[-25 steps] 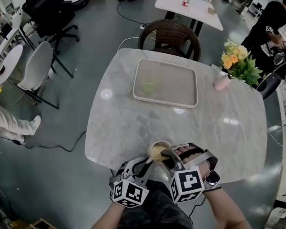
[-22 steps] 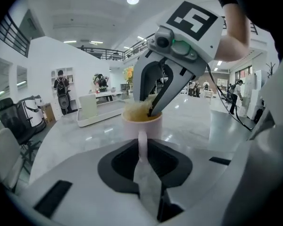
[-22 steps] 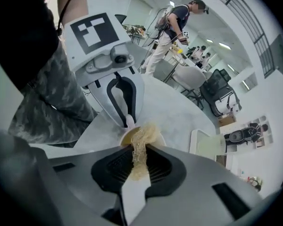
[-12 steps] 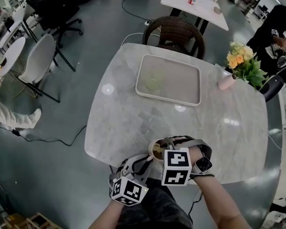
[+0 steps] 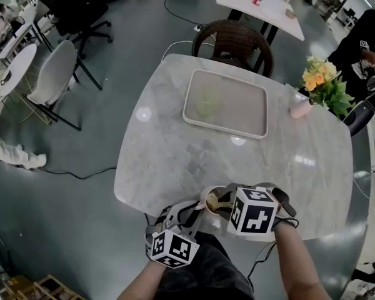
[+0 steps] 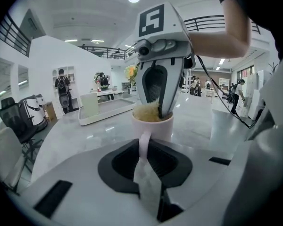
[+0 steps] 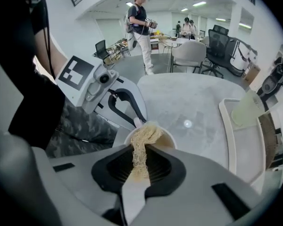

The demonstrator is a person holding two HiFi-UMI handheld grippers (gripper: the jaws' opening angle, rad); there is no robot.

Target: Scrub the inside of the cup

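A pale pink cup (image 5: 207, 199) stands near the table's front edge. My left gripper (image 5: 197, 209) is shut on its handle (image 6: 144, 141), which sits between the jaws in the left gripper view. My right gripper (image 5: 227, 206) points steeply down into the cup and is shut on a yellowish fibrous scrubber (image 7: 140, 144). The scrubber (image 6: 146, 112) fills the cup's mouth, and the cup's inside below it is hidden. In the right gripper view the cup rim (image 7: 172, 141) shows just beyond the jaws, with the left gripper (image 7: 132, 119) at the far side.
A white tray (image 5: 257, 114) with a pale green glass (image 5: 206, 105) lies at the table's far side. A pink vase of flowers (image 5: 300, 108) stands at the right. A wicker chair (image 5: 234, 42) is behind the table, a white chair (image 5: 56, 74) at left.
My right gripper has rolled and tipped over the cup, so its marker cube now faces up and left. The scrubber stays in the cup. The left gripper and cup have not moved.
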